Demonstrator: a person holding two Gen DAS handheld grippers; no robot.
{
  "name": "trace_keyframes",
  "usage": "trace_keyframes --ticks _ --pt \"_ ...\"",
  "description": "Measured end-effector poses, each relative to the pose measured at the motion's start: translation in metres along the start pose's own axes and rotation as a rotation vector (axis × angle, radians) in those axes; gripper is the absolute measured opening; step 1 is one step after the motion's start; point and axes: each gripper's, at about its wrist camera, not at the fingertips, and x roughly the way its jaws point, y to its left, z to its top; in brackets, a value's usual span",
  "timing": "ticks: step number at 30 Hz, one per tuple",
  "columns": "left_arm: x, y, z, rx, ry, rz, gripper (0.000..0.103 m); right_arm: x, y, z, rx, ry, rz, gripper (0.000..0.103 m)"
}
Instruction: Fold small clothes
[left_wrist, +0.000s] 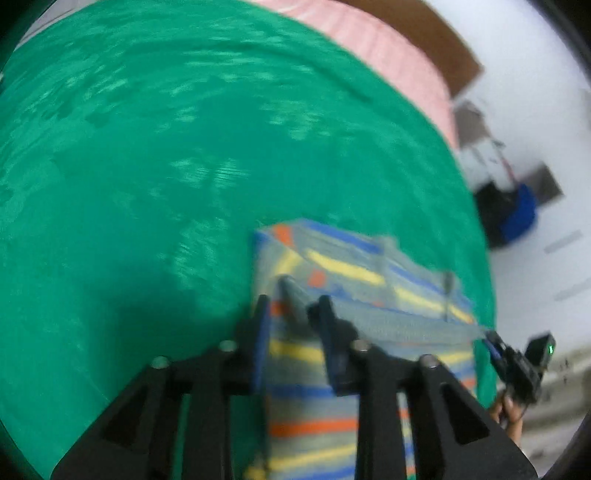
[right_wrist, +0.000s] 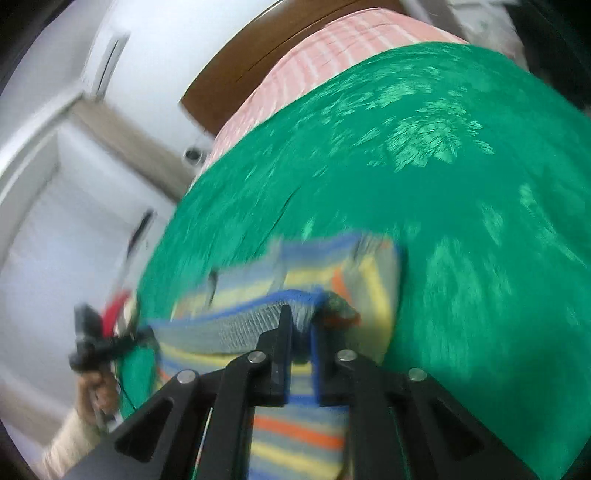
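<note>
Your left gripper has its jaws a little apart, with a raised ridge of the striped garment standing in the gap between them; blur keeps you from telling whether the pads actually press on the cloth. Your right gripper looks much the same: its jaws are slightly parted around the bunched end of the grey ribbed band, and the contact there is too smeared to judge.

That band runs taut from one gripper to the other, along the near edge of the garment. Beyond it, the rest of the garment lies in grey, yellow, blue and orange stripes, partly folded over itself, on the green bedspread. More striped cloth passes beneath both sets of jaws toward you.

From the left wrist view, your right gripper shows at the far end of the band with a green light on its body, and your right hand is under it. From the right wrist view, your left hand grips its handle, with a cream sleeve behind it.

Past the bedspread lie a pink striped sheet, a brown headboard and a white wall.
</note>
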Motion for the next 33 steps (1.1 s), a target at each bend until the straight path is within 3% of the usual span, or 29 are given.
trace_keyframes --ticks 1,3,6,9,11,14,16,17,20,21,23,27,29,33 --pt "-0.005 0.003 -0.001 0.002 -0.006 -0.018 0.034 0.004 -0.007 0.003 0.048 0.004 -0.033 0.034" --pt "-0.022 0.004 -0.009 0.056 -0.017 -0.043 0.053 -0.004 -0.008 0.001 0.049 0.0 -0.011 0.037" --pt "-0.051 -0.001 -0.034 0.177 -0.033 -0.048 0.058 -0.021 0.011 -0.009 -0.089 0.056 -0.025 0.037" --pt "-0.048 -0.016 -0.053 0.259 0.049 -0.094 0.058 -0.016 0.041 -0.026 -0.172 0.207 0.01 0.037" --pt "-0.044 -0.027 -0.069 0.295 0.069 -0.099 0.061 0.012 0.065 -0.033 -0.182 0.355 0.041 0.038" --pt "-0.03 -0.041 -0.089 0.352 0.078 -0.037 0.066 0.074 0.089 -0.035 -0.122 0.485 0.077 0.039" --pt "-0.024 -0.044 -0.099 0.366 0.087 0.014 0.066 0.113 0.103 -0.024 -0.084 0.443 0.089 0.039" --pt "-0.023 -0.044 -0.103 0.369 0.085 0.03 0.066 0.126 0.109 -0.012 -0.083 0.357 0.09 0.039" --pt "-0.035 -0.04 -0.113 0.368 0.058 0.055 0.073 0.123 0.124 0.006 -0.098 0.135 0.046 0.04" --pt "-0.039 -0.04 -0.115 0.368 0.042 0.061 0.078 0.116 0.127 0.007 -0.101 0.104 0.048 0.04" --pt "-0.04 -0.039 -0.114 0.379 0.008 0.09 0.081 0.101 0.136 0.002 -0.157 0.116 0.044 0.046" --pt "-0.034 -0.049 -0.113 0.399 -0.043 0.224 0.081 0.06 0.151 -0.031 -0.378 0.231 -0.017 0.05" --pt "-0.035 -0.052 -0.116 0.411 -0.069 0.27 0.081 0.031 0.147 -0.06 -0.46 0.263 -0.05 0.058" --pt "-0.035 -0.061 -0.124 0.452 -0.105 0.349 0.081 -0.002 0.118 -0.105 -0.572 0.307 -0.145 0.059"
